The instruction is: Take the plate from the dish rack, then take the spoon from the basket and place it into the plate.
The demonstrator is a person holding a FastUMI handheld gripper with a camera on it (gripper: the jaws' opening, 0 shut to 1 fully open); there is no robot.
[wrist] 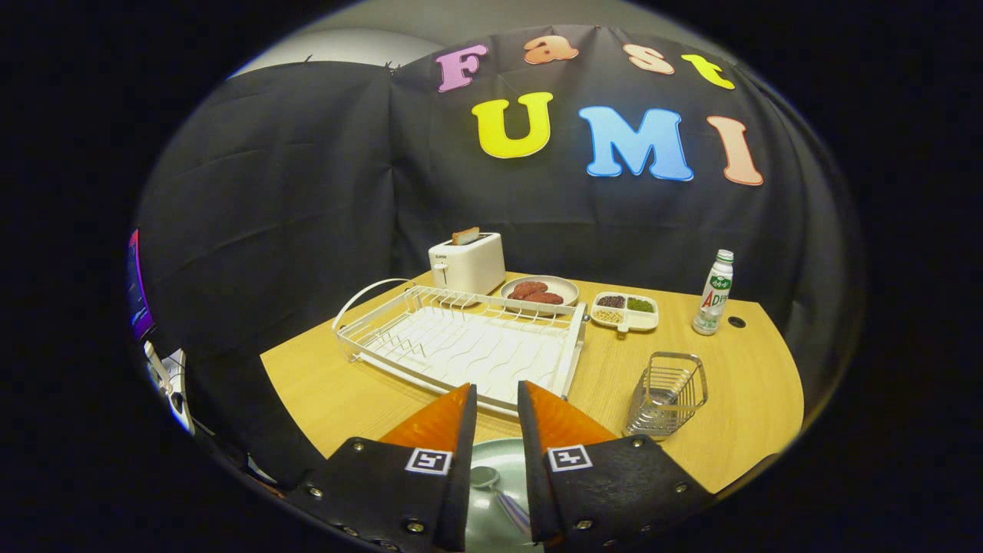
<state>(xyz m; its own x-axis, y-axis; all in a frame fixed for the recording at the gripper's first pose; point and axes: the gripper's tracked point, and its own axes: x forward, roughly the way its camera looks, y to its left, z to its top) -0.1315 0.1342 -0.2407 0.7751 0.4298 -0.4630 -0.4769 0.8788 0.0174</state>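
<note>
- The spoon (pixel 491 491) lies in the plate (pixel 491 461), seen through the gap between the tool's (pixel 497 392) two fingers, low and close under them. Its bowl points toward the rack and its handle runs back toward the camera.
- By its look the spoon is light, stiff and smooth, so it may slide if pinched on the bowl. The flat handle is the better place to take hold, gripped across its width.
- The plate is pale green and glossy, likely hard, breakable and slippery. Its rim is the only place two fingers could grip, and only part of it shows between them.
- The tool's fingers stand a little apart with nothing between them; they hold nothing and hover above the plate.
- Judging from this, the spoon already rests in the plate and the task looks all but done.
- Just beyond the fingertips the dish rack (pixel 461 346) sits on the worktop (pixel 737 384) with no plate in it.
- Ahead and to one side of the fingers stands the wire basket (pixel 666 393), holding nothing.
</note>
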